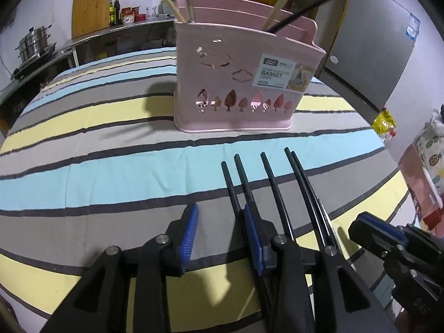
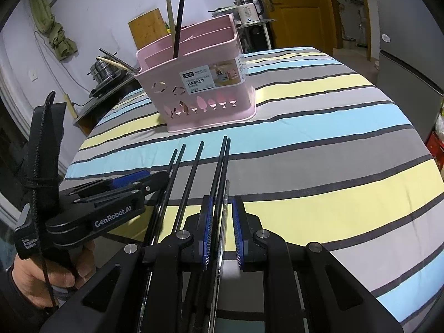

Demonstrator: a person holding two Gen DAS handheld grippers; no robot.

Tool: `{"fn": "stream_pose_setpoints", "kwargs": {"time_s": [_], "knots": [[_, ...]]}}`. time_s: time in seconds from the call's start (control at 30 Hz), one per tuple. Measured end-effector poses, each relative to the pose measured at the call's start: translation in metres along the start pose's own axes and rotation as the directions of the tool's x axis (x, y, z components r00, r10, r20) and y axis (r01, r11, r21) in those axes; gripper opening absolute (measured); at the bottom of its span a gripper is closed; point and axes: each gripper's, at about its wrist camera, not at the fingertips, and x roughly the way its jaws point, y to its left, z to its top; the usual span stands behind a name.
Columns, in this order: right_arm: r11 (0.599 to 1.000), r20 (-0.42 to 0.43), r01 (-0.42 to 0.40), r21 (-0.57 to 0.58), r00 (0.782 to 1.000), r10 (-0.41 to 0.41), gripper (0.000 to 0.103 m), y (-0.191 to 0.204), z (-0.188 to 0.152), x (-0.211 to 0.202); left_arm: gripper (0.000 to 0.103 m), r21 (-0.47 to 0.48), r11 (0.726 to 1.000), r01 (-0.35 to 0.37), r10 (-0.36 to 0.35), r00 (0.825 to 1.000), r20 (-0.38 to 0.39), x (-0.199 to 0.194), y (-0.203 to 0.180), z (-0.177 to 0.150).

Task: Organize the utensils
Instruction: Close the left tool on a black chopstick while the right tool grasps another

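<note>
I'm seeing black chopsticks [image 1: 270,177] lying fanned on the cloth near side of the basket [image 1: 244,83]; left claw [image 1: 222,236] hovering half-open beside them, right claw [image 2: 222,230] hanging narrow around a metal utensil [image 2: 224,213], contact unclear.

My matt pink plastic basket [image 1: 244,83] sits on soft striped cloth [image 1: 97,172]; my slim black chopsticks [image 1: 273,183] look smooth and glossy.

Both grippers are black, angular frames with silver round bolts and ribbed blue pads. The left gripper [image 2: 138,179] bears white lettering (GenRobot.AI) plus a black strap; a dark sleeve cuff [image 2: 11,283] shows behind it.
</note>
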Motion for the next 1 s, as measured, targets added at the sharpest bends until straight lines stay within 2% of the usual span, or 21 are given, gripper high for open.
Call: {"fn": "stream_pose_setpoints", "kwargs": {"time_s": [0.13, 0.2, 0.3, 0.47, 0.6, 0.8, 1.0], "knots": [[1.0, 0.005, 0.001, 0.003, 1.0, -0.001, 0.015, -0.001, 0.0, -0.002, 0.034, 0.04, 0.999, -0.021, 0.021, 1.0, 0.003, 0.0, -0.003, -0.002], [1.0, 0.007, 0.001, 0.004, 1.0, -0.001, 0.015, -0.001, 0.001, -0.003, 0.022, 0.05, 0.999, -0.021, 0.021, 1.0, -0.001, -0.003, 0.001, -0.003], [1.0, 0.009, -0.004, 0.002, 1.0, 0.004, 0.015, 0.0, 0.002, -0.003, 0.012, 0.067, 0.998, -0.002, 0.002, 1.0, -0.01, -0.007, 0.009, -0.006], [1.0, 0.008, -0.021, -0.014, 1.0, 0.021, 0.015, 0.009, 0.007, 0.002, 0.008, 0.082, 0.997, -0.013, 0.014, 1.0, -0.008, -0.016, 0.032, -0.006], [0.999, -0.005, -0.029, -0.034, 1.0, 0.029, 0.015, 0.02, 0.016, 0.014, 0.007, 0.054, 0.998, -0.017, 0.018, 1.0, -0.022, -0.017, 0.057, -0.003], [0.998, -0.044, -0.032, -0.048, 0.999, 0.03, 0.015, 0.033, 0.034, 0.044, 0.007, -0.026, 0.999, 0.041, -0.042, 0.999, -0.033, -0.016, 0.084, -0.001], [0.997, -0.094, 0.017, -0.073, 0.995, -0.024, 0.015, 0.04, 0.044, 0.07, 0.009, -0.107, 0.991, 0.078, -0.083, 0.995, -0.05, -0.008, 0.087, 0.003]]}}
